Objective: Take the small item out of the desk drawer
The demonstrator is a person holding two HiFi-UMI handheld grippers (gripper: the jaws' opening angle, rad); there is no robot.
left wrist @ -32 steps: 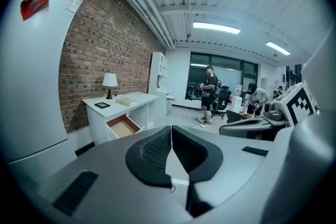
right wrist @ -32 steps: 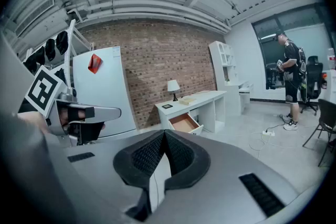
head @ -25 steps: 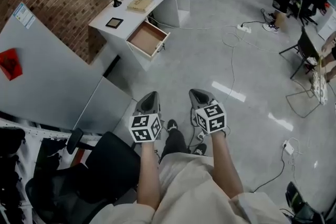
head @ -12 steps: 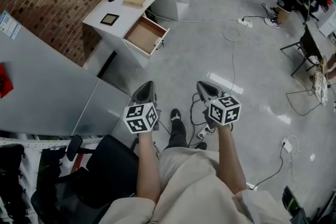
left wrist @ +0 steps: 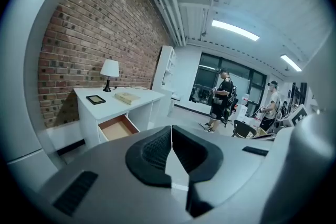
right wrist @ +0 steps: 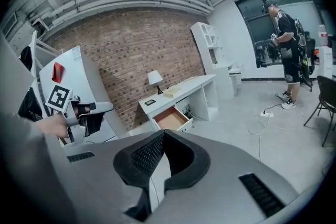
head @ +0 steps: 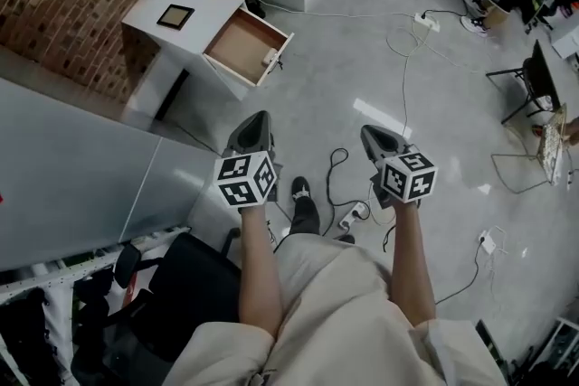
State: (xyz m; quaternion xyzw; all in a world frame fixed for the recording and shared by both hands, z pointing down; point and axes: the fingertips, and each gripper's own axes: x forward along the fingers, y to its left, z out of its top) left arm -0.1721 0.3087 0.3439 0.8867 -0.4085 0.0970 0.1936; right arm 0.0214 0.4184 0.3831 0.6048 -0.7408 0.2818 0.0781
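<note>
Left tool [head: 260,120] and right tool [head: 371,134] side by side, jaws together, empty; drawer [head: 242,47] well ahead

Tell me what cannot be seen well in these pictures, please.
- Pale speck at the drawer front, head view: too small; item or handle, unclear.
- Drawer front, left gripper view: hidden behind the left claw.
- Dark flat thing on the desk, head view: too small to identify.

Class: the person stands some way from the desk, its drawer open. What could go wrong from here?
A cable and a power strip lie on the floor by the person's feet: a trip risk. The left gripper and right gripper have shut jaws; unopened, they may only nudge the small item lying in a front corner of the drawer.
</note>
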